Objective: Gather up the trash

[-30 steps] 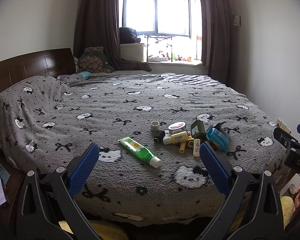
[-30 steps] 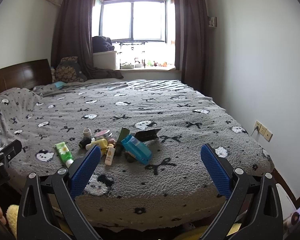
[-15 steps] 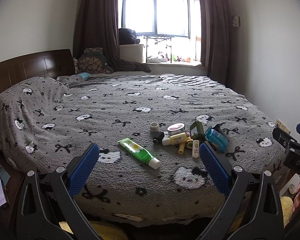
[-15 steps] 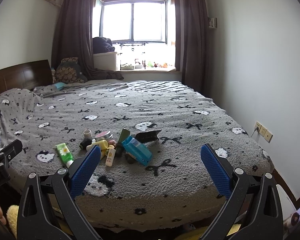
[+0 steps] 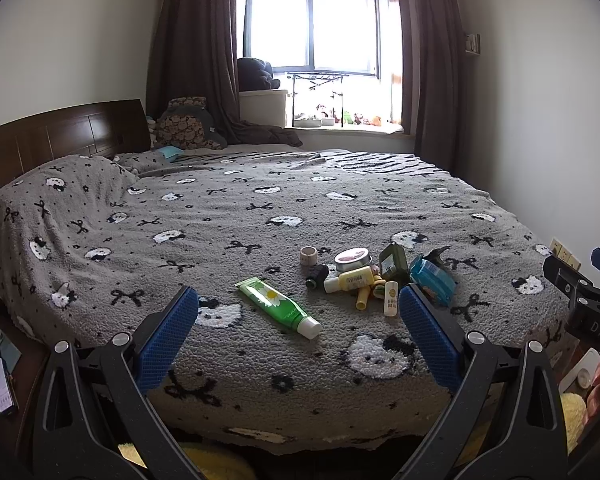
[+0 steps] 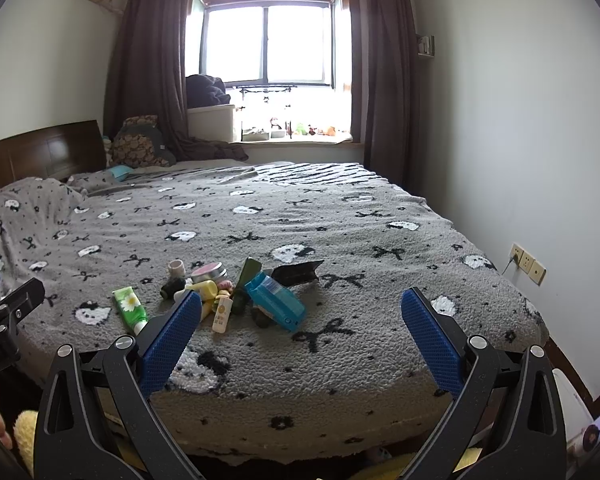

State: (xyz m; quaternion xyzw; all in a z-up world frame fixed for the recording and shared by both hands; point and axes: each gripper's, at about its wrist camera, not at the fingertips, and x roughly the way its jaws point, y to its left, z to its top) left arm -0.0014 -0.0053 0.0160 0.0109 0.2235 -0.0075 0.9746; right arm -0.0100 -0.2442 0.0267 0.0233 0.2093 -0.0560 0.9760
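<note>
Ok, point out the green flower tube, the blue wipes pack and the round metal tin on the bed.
Green plastic tube with daisy print (image 5: 275, 302): left wrist view, mid-body.
Blue soft wipes pack (image 6: 276, 301): right wrist view, top face.
Round metal tin with pink lid (image 5: 353, 258): left wrist view, lid.

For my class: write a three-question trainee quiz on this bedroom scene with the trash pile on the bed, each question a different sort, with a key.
1. True or false: the left tongs are shut on the green tube.
2. Multiple choice: the blue packet lies at which side of the pile, seen from the tongs? A the left, B the right, C apart by the headboard.
3. Fill in: the items lie on a grey ____ patterned with cat faces and bows.

Key: 1 false, both tongs are open and hold nothing; 2 B; 3 blanket.
</note>
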